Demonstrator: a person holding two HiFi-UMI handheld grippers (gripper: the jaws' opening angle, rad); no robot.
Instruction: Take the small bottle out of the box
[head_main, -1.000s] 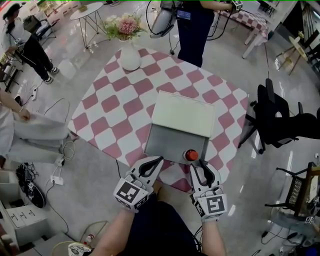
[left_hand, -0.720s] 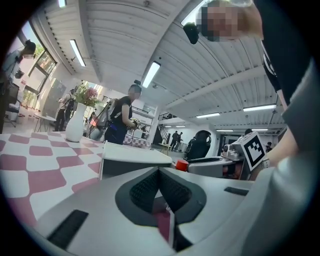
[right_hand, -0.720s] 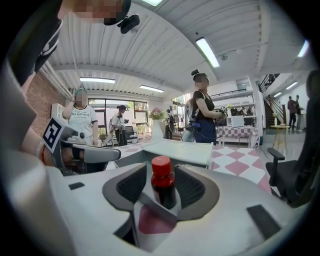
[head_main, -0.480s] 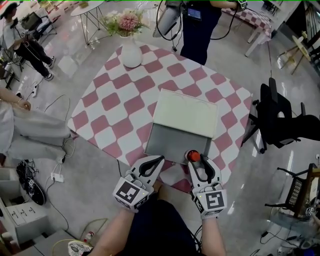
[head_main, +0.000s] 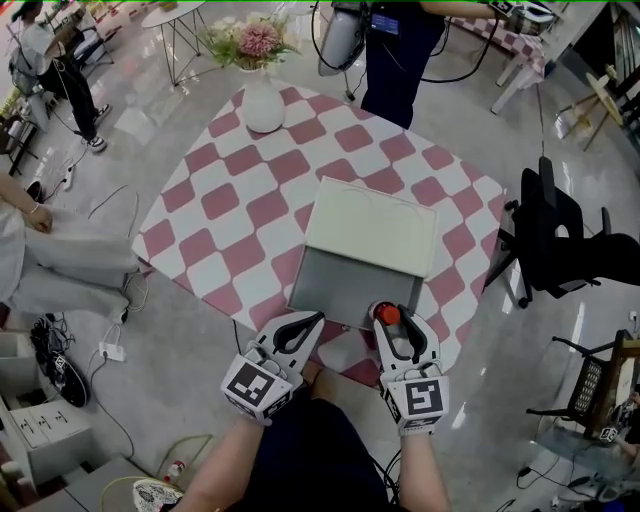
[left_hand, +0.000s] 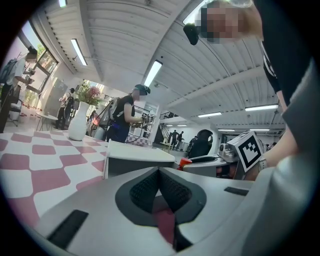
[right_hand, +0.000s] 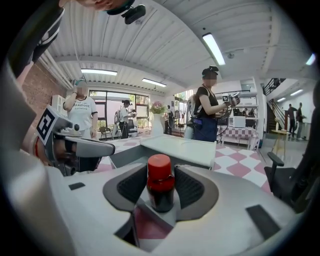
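Grey and closest in, the left gripper hangs at the table's near edge with its jaws pressed together on nothing, idle beside the work. Just to its right, the right gripper is spread wide. Its jaws have just been opening, and the small bottle stands upright between them, the ribbed pads flanking its sides but, as far as I can judge, not squeezing. That bottle has a red cap over a dark, glossy body, and it sits in the near right corner of the open box, on the grey floor close to the front wall. It looks light and rigid, probably glass or hard plastic, so it should take a firm pinch without giving. Its smooth round wall could still slide or twist against the pads, and a thing this narrow would topple at a sideways nudge. The best hold seems to be across the dark body just under the cap, pads square to it, followed by a straight lift to clear the wall. Past the box floor, the pale lid is swung open to the far side. Both rest on a table covered in pink and white checks. At its far corner stands a white vase of flowers, and beyond that a person in dark clothes.
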